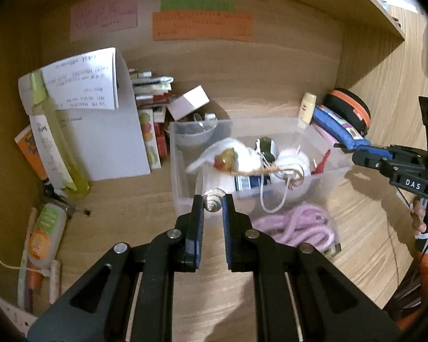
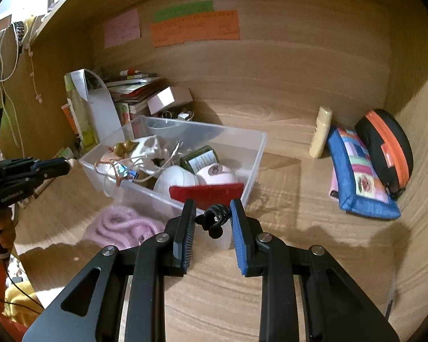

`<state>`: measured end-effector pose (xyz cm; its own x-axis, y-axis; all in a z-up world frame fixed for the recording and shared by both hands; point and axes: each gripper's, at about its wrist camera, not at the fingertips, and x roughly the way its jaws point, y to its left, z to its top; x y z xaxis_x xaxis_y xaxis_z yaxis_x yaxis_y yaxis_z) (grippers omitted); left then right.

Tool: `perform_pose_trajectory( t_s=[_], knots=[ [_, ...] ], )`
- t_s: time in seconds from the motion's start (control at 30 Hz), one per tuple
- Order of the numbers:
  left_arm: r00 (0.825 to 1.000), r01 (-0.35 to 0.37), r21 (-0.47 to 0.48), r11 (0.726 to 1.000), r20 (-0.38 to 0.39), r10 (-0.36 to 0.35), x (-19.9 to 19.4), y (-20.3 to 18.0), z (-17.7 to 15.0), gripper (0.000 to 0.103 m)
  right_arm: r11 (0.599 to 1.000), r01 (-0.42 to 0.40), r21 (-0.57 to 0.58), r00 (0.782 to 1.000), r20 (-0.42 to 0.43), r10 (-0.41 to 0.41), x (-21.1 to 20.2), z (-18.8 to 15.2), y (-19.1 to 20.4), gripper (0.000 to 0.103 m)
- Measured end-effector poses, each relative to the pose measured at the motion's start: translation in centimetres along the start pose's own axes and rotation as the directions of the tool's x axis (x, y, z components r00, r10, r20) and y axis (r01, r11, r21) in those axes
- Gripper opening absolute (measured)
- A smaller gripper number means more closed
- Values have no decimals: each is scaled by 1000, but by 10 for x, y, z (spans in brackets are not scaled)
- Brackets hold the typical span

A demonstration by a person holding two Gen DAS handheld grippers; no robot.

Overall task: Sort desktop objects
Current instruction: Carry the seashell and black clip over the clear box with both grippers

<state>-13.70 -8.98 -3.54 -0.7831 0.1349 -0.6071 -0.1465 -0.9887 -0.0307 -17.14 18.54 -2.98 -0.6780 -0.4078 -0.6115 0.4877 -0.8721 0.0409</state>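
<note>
My left gripper [image 1: 213, 203] is shut on a small spiral seashell [image 1: 213, 202] and holds it just above the near wall of a clear plastic bin [image 1: 179, 176]. The bin holds white balls, cords and small trinkets. My right gripper [image 2: 213, 212] is shut on a black hair claw clip [image 2: 215, 219], at the bin's near corner [image 2: 254, 176], next to a red comb [image 2: 207, 192]. The right gripper also shows at the right of the left wrist view [image 1: 346, 149]. The left gripper shows at the left of the right wrist view [image 2: 68, 164].
A pink coiled cord [image 1: 296, 226] lies in front of the bin. A blue patchwork pouch [image 2: 359, 176], an orange-zip black case [image 2: 385, 148] and a cream tube [image 2: 320, 132] are at the right. Papers, books and bottles [image 1: 80, 131] stand at the left. Sticky notes [image 1: 202, 25] are on the back wall.
</note>
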Motion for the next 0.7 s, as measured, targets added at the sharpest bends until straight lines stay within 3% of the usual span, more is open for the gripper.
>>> perform_pose_trajectory(
  t_s=[0.4,0.57,0.7],
  knots=[
    [998,-50,-19,999,-26,50,39,13,9,12,1000,-5,-30,999,-49,3,39,8,3,22],
    [999,-35,-10,999,-41,34,44,11,8,12,1000,-6,-21,998,-64,4,48,6,1,22],
    [999,-41,-3,999,-34,41,42,8,6,18,999,19,-29,998,-60,-20,48,5,2,26]
  ],
)
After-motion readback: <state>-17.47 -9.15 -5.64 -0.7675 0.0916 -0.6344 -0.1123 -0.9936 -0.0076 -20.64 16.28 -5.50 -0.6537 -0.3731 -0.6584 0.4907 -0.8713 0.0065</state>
